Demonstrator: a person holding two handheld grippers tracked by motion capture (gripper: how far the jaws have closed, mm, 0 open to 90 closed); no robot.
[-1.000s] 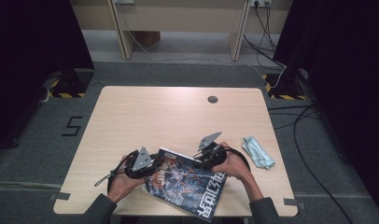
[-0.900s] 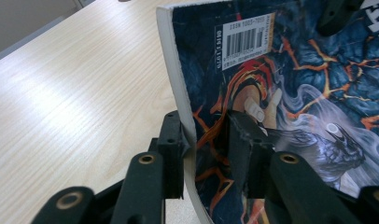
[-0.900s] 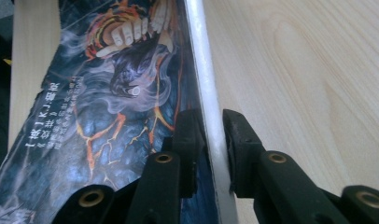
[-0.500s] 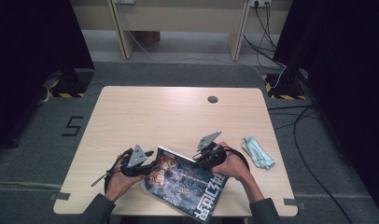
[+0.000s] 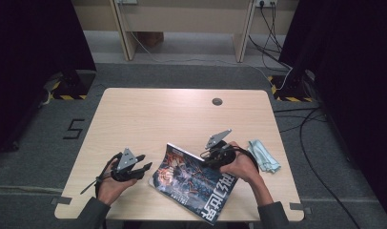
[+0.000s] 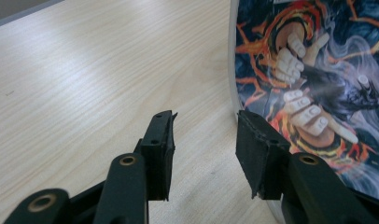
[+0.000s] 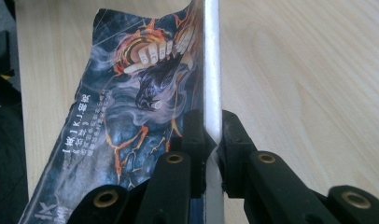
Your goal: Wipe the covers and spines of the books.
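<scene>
A book (image 5: 196, 183) with a dark blue and orange illustrated cover lies at the front of the wooden table (image 5: 172, 114), and its far edge is raised. My right gripper (image 5: 206, 156) is shut on that edge. In the right gripper view the jaws (image 7: 211, 135) pinch the white page edge of the book (image 7: 131, 107). My left gripper (image 5: 143, 165) sits just left of the book with nothing between its fingers. Its jaws (image 6: 204, 140) have just been opening and stand apart over bare wood, beside the book's edge (image 6: 309, 70).
A crumpled pale blue cloth (image 5: 264, 155) lies right of my right hand. A round cable hole (image 5: 217, 101) sits near the table's far edge. Black curtains hang at both sides of the room, and cables run across the floor on the right.
My left gripper has let go of the book's left edge, opened and drawn away to the left. My right gripper has stayed in place on the far edge.
</scene>
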